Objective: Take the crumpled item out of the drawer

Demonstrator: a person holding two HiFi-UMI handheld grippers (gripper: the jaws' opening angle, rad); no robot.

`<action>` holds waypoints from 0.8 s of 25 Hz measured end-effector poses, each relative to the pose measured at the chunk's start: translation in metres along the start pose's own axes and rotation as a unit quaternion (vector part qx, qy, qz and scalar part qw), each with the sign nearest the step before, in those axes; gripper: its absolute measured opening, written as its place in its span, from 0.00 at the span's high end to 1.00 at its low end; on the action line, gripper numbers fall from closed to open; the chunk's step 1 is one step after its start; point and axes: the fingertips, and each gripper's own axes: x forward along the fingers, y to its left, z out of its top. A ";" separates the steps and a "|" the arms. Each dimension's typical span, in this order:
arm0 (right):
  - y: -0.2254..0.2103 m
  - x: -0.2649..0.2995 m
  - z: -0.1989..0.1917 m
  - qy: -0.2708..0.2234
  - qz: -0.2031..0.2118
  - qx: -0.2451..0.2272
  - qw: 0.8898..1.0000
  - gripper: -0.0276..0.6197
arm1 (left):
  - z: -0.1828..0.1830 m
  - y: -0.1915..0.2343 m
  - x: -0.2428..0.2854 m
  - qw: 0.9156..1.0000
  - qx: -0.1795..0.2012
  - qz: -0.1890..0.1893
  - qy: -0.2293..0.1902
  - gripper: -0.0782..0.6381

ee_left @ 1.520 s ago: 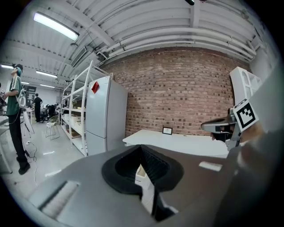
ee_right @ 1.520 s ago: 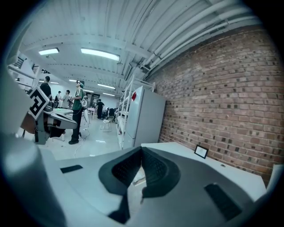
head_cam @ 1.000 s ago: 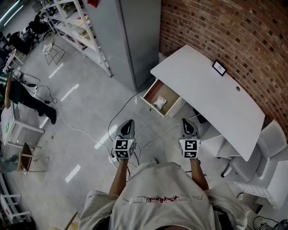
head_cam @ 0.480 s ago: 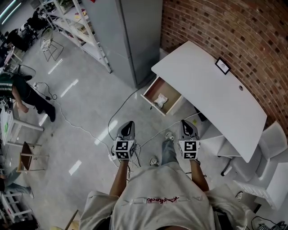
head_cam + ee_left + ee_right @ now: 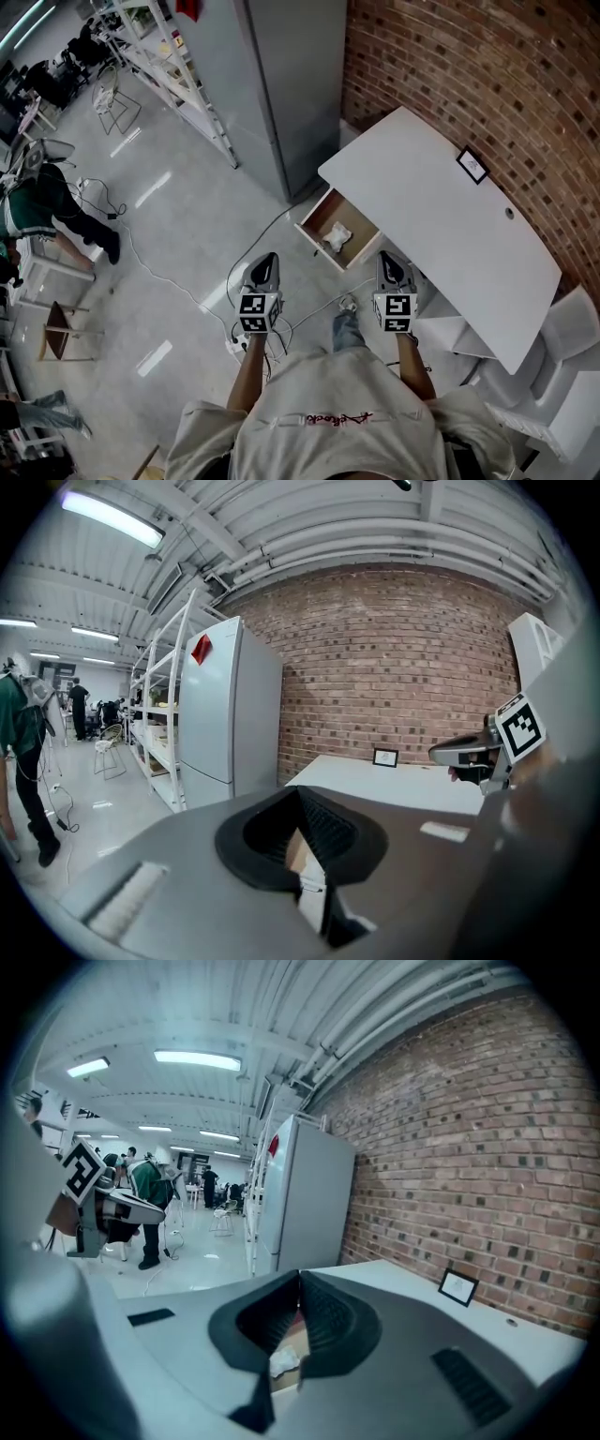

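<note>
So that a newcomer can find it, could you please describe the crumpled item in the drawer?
Find the long white desk standing against the brick wall. A single drawer is pulled open from under its edge. The crumpled item is a small white wad on the drawer's brown floor, the only thing visible inside.

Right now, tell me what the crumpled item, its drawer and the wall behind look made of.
Crumpled item: white, matte, creased, likely paper or tissue.
Drawer: tan matte inside, white front, probably laminated board.
Wall: red brick, rough, with visible mortar lines.
</note>
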 end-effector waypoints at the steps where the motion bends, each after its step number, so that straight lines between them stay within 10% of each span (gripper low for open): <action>1: -0.007 0.009 0.003 -0.002 0.002 0.001 1.000 0.94 | 0.005 0.001 0.009 1.000 0.000 0.003 0.000 0.88; 20: -0.097 0.170 0.053 -0.034 0.095 -0.012 0.995 0.94 | 0.075 0.017 0.143 0.996 0.009 0.085 -0.008 0.88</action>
